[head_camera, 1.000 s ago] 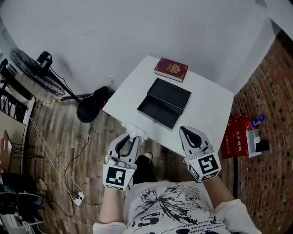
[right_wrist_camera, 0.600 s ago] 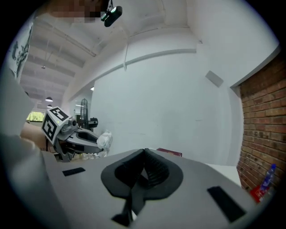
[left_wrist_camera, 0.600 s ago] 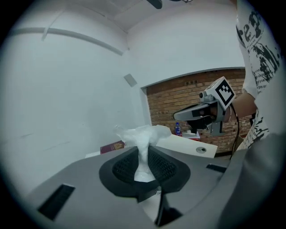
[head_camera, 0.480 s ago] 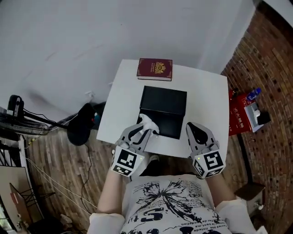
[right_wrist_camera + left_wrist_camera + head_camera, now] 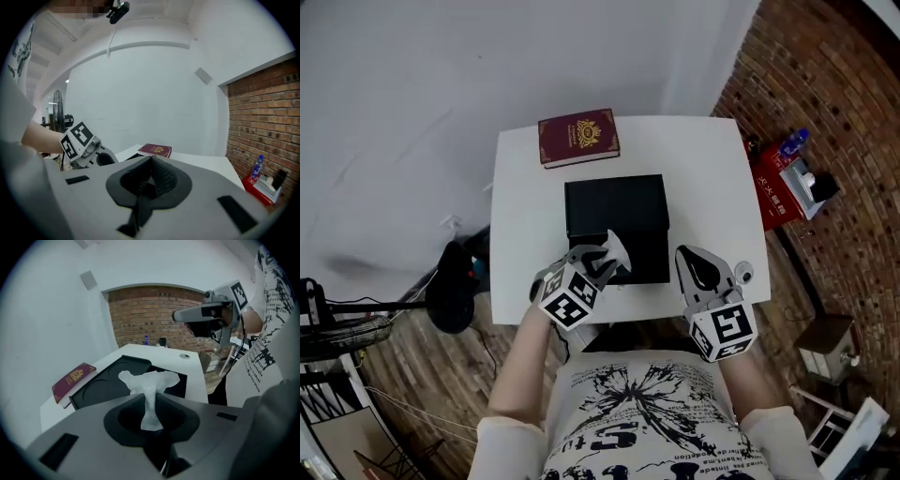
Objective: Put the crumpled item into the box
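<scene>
- Our left gripper [image 5: 598,259] pinches the crumpled tissue [image 5: 151,379], jaws nearly closed on it, over the near part of the black box [image 5: 615,201].
- Our right gripper [image 5: 151,162] hovers beside the box, jaws together, empty.

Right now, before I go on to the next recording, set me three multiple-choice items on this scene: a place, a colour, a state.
1. Where does the dark red book lie relative to the black box?
A. Inside it
B. Past it, at the far edge of the white table
C. On the floor

2. What colour is the crumpled tissue in the left gripper?
A. Blue
B. Yellow
C. White

3. How does the right gripper stand?
A. Shut, empty
B. Shut on the tissue
C. Wide open

Key: 1 B, the head view shows it there; 2 C, plain in the left gripper view; 3 A, its own view shows jaws together, nothing between.
</scene>
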{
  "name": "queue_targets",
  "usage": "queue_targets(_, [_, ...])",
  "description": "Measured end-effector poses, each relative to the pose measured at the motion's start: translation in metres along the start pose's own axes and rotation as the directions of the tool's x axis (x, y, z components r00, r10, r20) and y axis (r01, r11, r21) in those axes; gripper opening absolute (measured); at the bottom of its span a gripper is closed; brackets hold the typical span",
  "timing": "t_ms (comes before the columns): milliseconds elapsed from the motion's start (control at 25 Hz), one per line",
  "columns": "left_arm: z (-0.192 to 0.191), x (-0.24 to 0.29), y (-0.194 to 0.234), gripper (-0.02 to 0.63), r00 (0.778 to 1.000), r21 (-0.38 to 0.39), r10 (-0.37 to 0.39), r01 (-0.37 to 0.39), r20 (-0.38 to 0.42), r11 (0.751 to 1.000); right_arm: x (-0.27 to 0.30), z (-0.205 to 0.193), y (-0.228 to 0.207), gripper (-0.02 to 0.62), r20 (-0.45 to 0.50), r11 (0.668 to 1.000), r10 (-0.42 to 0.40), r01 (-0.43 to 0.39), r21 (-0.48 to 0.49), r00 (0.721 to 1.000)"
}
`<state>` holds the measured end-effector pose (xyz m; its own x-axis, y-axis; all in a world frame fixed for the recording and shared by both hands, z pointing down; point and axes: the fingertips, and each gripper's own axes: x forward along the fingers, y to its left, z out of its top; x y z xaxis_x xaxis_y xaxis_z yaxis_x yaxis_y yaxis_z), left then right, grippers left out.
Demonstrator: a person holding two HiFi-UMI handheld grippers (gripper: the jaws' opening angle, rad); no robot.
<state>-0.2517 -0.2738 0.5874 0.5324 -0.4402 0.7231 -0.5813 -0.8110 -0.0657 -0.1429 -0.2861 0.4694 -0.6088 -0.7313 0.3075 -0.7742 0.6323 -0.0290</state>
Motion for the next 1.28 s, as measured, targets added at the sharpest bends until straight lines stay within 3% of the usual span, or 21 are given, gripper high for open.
queue_targets(320, [-0.022, 0.055, -0.005, 0.08, 0.972, 0.118, -0.151, 0.174, -0.18, 0.978, 0.009, -0.015, -0.011, 0.015, -0.04, 0.996, -0.075, 0.077, 0.039, 0.996])
queue_targets(520, [-0.031, 0.075, -0.011, 0.086, 0.95, 0.117, -0.219, 0.249, -0.223, 0.961, 0.017, -0.025, -0.017, 0.015, -0.065, 0.995, -0.091, 0.094, 0.045, 0.994])
queue_targets(680, [-0.038, 0.086, -0.009, 0.091, 0.94, 0.108, -0.226, 0.259, -0.254, 0.96, 0.025, -0.033, -0.023, 0.015, -0.088, 0.993, -0.093, 0.099, 0.061, 0.992])
queue_targets(800, [-0.037, 0.087, -0.01, 0.117, 0.939, 0.07, -0.256, 0.278, -0.229, 0.958, 0.03, -0.035, -0.024, 0.015, -0.094, 0.992, -0.093, 0.1, 0.076, 0.991])
queue_targets(920, [-0.03, 0.082, -0.013, 0.209, 0.941, 0.041, -0.28, 0.292, -0.188, 0.955, 0.033, -0.034, -0.021, 0.015, -0.097, 0.993, -0.088, 0.095, 0.076, 0.991])
queue_targets(1080, [-0.016, 0.064, -0.004, 0.209, 0.965, 0.065, -0.231, 0.24, -0.126, 0.969, 0.036, -0.027, -0.014, 0.015, -0.083, 0.995, -0.078, 0.083, 0.058, 0.993])
queue_targets(1280, [0.021, 0.021, 0.013, 0.208, 0.987, 0.026, -0.153, 0.152, 0.057, 0.988, 0.041, -0.013, -0.005, 0.015, -0.055, 0.997, -0.069, 0.07, 0.021, 0.996])
